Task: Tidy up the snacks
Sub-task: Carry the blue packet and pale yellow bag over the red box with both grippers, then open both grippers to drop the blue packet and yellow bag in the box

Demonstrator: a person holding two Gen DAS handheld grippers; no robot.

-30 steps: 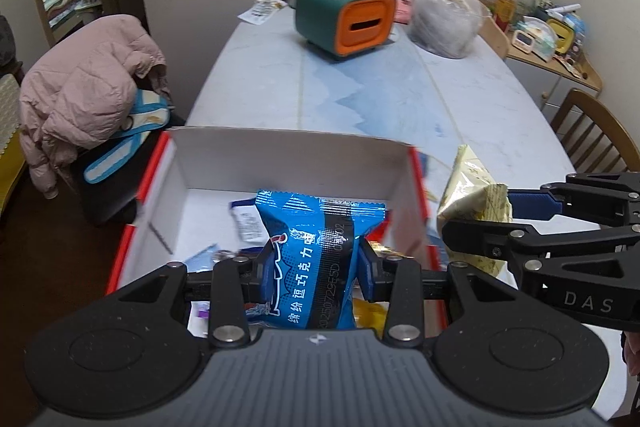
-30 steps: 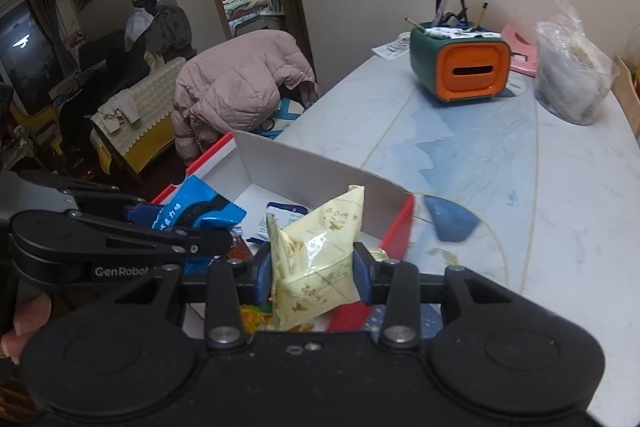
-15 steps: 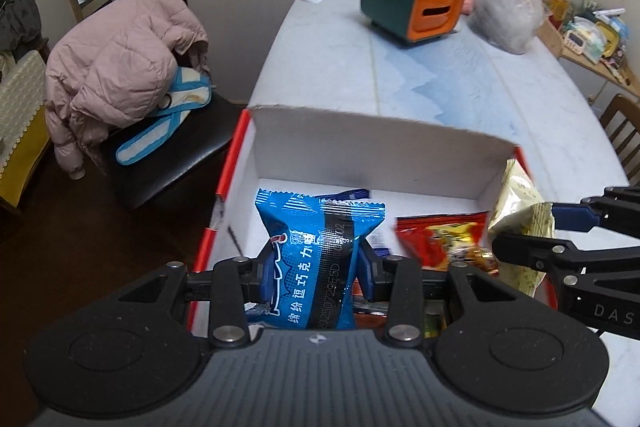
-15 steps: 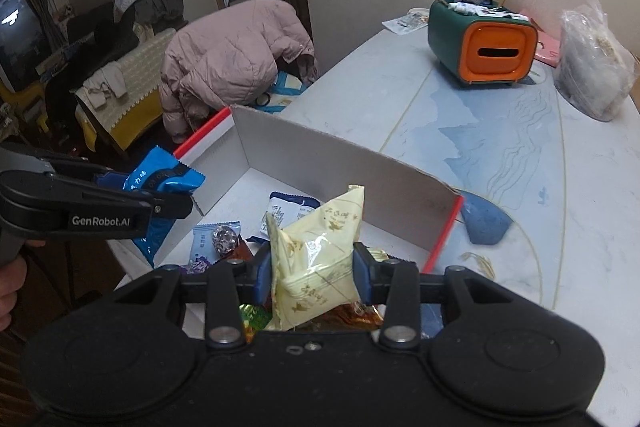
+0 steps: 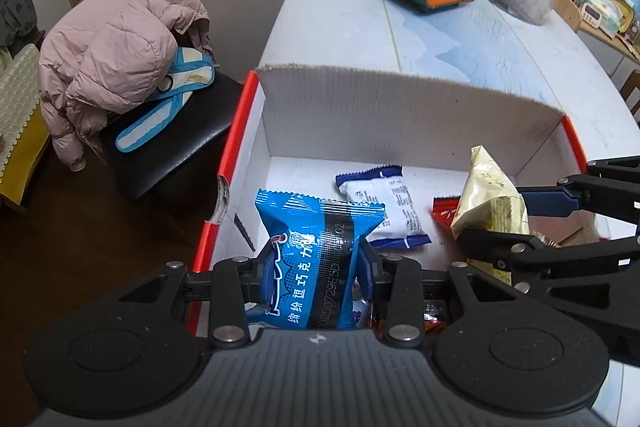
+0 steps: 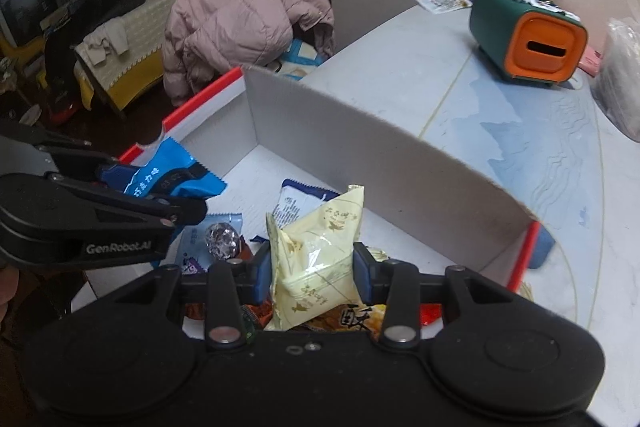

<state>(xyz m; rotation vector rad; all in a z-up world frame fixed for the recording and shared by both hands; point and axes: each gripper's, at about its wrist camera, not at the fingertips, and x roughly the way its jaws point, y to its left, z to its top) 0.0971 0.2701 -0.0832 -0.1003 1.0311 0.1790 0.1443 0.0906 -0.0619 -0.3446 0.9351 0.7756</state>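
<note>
Looking along the left wrist view, the left gripper [image 5: 312, 267] pinches a blue snack packet [image 5: 318, 251] upright between its blue pads, poised over the near left part of the white cardboard box [image 5: 400, 115] with red outer sides. White Chinese characters and a printed code reading roughly "20250729" run along a black band on the packet. On the box floor beyond it lies a white and navy packet [image 5: 384, 207], with a red wrapper [image 5: 444, 209] just beside; at the right edge the right gripper [image 5: 516, 223] carries a pale yellow packet [image 5: 490, 195]. In the right wrist view, that gripper is clamped on the yellow packet's middle, holding it upright above a jumble of wrappers at the box's near end; its faint lettering is too small to read. The left gripper's side shows "GenRobot.AI", and a foil-wrapped sweet [image 6: 222, 239] sits on a light blue packet below it. The step in hand looks like placing: both snacks are over the box, not yet down. The next move likely calls for lowering each to a bare patch of floor, then opening the jaws.
</note>
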